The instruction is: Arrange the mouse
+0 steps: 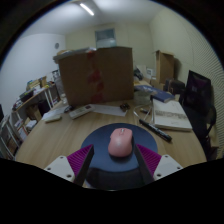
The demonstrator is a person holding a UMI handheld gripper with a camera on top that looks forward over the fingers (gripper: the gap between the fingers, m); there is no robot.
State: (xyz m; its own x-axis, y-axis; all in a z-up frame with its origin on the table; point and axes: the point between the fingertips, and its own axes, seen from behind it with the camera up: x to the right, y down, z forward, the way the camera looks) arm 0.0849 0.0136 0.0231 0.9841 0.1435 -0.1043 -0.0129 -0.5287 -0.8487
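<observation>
A pink mouse (120, 143) lies on a round dark blue mouse mat (104, 172) on the wooden table (60, 135). My gripper (114, 152) is open. Its pink-padded fingers (72, 163) stand on either side of the mouse's near end. The mouse sits between the fingertips, resting on the mat, with a gap at each side. The near part of the mat is hidden under the gripper body.
A large cardboard box (95, 75) stands at the back of the table with a white keyboard (93, 110) in front of it. A dark screen (197, 95) and a book or papers (170, 115) are at the right. Cluttered shelves (22, 118) are at the left.
</observation>
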